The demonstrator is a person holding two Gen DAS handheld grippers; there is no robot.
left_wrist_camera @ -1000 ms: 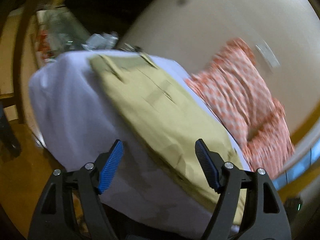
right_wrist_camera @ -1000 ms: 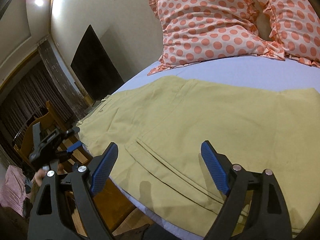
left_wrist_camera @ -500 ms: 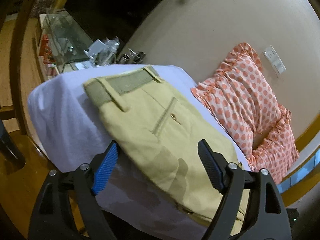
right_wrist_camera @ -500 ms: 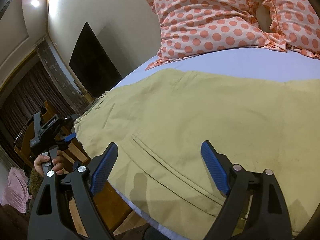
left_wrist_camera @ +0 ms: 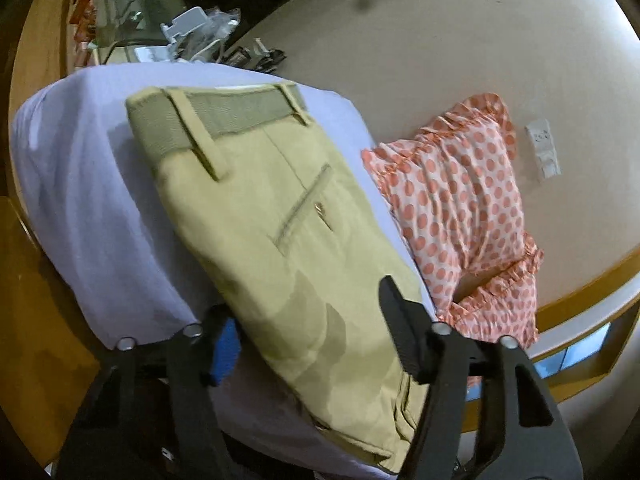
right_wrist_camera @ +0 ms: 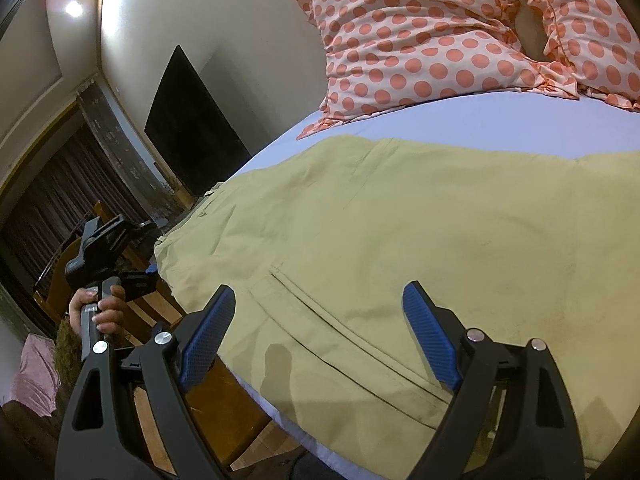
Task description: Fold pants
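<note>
Black hand-held gripper (right_wrist_camera: 318, 334) frames, blue ribbed pads (right_wrist_camera: 206, 332), silver screws; seemingly painted nails, left hand (right_wrist_camera: 98, 306).

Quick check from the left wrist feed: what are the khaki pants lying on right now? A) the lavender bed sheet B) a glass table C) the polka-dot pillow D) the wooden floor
A: the khaki pants lie flat on the lavender bed sheet, with the polka-dot pillow off to their side near the wall and both grippers open, holding nothing.
</note>
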